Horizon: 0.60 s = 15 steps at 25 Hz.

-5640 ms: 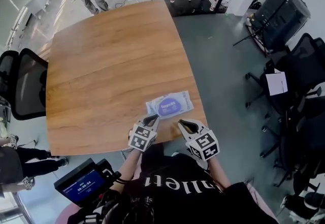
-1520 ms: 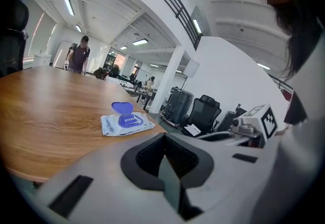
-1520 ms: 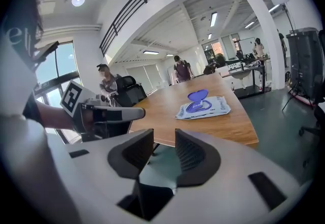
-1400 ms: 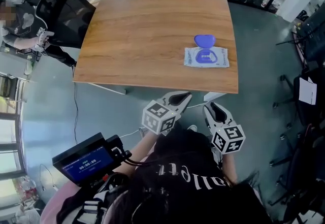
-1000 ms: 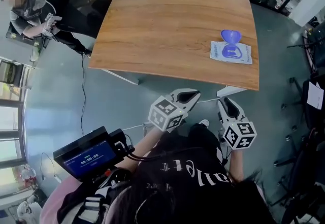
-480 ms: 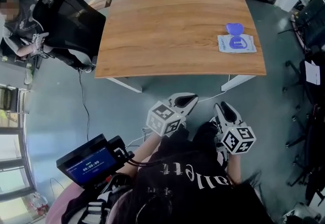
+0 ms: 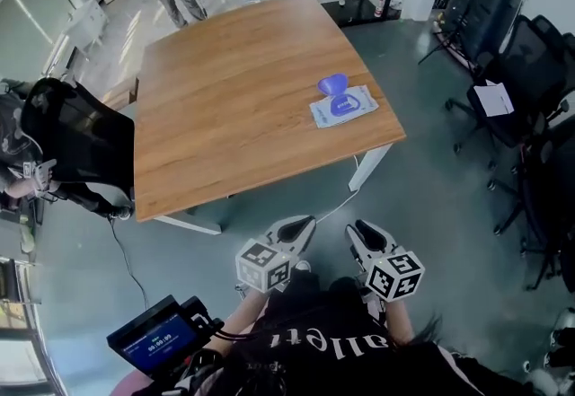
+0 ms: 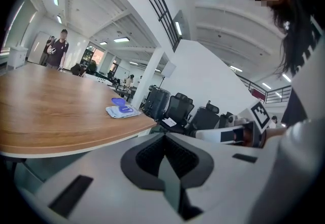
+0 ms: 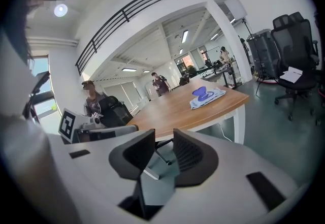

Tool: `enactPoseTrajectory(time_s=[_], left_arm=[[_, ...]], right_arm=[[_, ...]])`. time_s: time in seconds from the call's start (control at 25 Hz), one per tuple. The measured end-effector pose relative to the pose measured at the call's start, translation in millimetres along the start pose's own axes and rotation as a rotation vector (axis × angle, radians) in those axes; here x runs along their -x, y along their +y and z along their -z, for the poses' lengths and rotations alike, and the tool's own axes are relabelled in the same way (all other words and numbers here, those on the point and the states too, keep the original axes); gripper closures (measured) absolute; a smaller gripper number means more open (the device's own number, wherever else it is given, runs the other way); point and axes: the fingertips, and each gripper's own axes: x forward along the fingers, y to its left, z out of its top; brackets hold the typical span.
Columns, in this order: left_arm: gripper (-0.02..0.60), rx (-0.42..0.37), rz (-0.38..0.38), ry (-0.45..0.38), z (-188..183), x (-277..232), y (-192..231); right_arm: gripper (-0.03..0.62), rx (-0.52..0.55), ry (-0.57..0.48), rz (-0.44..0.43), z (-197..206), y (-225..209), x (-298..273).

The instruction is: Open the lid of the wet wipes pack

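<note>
Head view: the white wet wipes pack (image 7: 342, 106) lies near the brown wooden table's (image 7: 225, 98) right edge, its purple oval lid (image 7: 331, 83) already upright. The left gripper (image 7: 296, 225) is pinched together; the right gripper (image 7: 359, 230) is empty, its jaws closing. Both are best kept well clear.

Head view looks steeply down from afar — both gripper views share the table (image 7: 225, 89).

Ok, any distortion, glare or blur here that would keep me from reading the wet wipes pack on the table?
Head view: sharp, fisheye bows the table edges, glare only on the floor at upper left; wet wipes pack reads clearly. Left gripper view: black corner vignette, pack small and far. Right gripper view: same vignette, curved railing, pack small but lid up.
</note>
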Motion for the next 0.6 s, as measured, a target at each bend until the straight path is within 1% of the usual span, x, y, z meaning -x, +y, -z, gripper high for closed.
enactPoseTrajectory(time_s=[0.08, 0.16, 0.28, 0.4, 0.52, 0.6], left_arm=[[0.580, 0.008, 0.005, -0.023, -7.1, 3.4, -15.0], [0.580, 0.011, 0.002, -0.029, -9.2, 9.6, -33.1], [0.580, 0.012, -0.002, -0.056, -7.7, 5.4, -61.4], [0.580, 0.019, -0.008, -0.070, 3.1, 0.9, -82.6], [0.580, 0.010, -0.021, -0.053, 18.2, 3.2, -103.9], [0.580, 0.019, -0.038, -0.056, 26.2, 4.5, -114.2]], right_arm=[[0.480, 0.011, 0.001, 0.000, -6.7, 7.0, 16.9], [0.491, 0.013, 0.007, 0.000, -7.9, 13.3, 35.2], [0.511, 0.029, 0.012, -0.010, -4.6, 6.0, 57.9], [0.533, 0.043, 0.022, -0.027, 3.1, -3.0, 73.6], [0.554, 0.021, 0.018, -0.034, 9.2, -9.8, 92.3], [0.560, 0.007, 0.016, -0.046, 14.1, -13.3, 104.7]])
